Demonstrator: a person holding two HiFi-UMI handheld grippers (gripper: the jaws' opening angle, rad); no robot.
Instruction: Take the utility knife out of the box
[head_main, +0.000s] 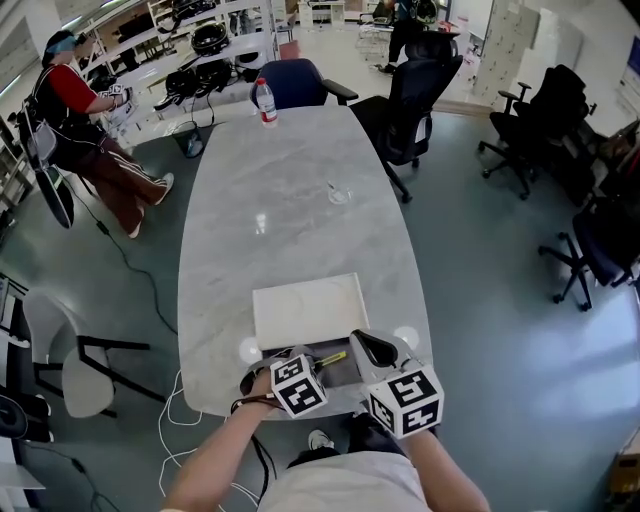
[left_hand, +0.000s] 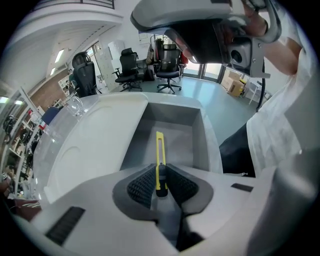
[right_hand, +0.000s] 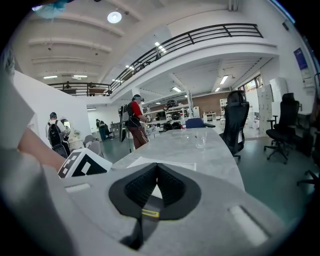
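A yellow utility knife (left_hand: 159, 150) lies lengthwise in the open grey box (left_hand: 172, 116) at the table's near edge. My left gripper (left_hand: 160, 181) points steeply down into the box, and its ribbed pads (left_hand: 142, 184) press on the knife's near end. In the head view the knife (head_main: 333, 357) shows as a yellow strip between the two marker cubes, with the left gripper (head_main: 312, 366) over the box (head_main: 345, 372). My right gripper (right_hand: 157, 169) hovers just right of the box with its pads together and nothing between them; in the head view the right gripper (head_main: 368, 347) sits at the box's right side.
The box's white lid (head_main: 308, 310) lies flat just beyond the box. Farther up the marble table (head_main: 290, 220) stand a glass (head_main: 340, 192) and a water bottle (head_main: 266, 102). Office chairs (head_main: 415, 95) ring the table, and a person (head_main: 85, 120) is at the far left.
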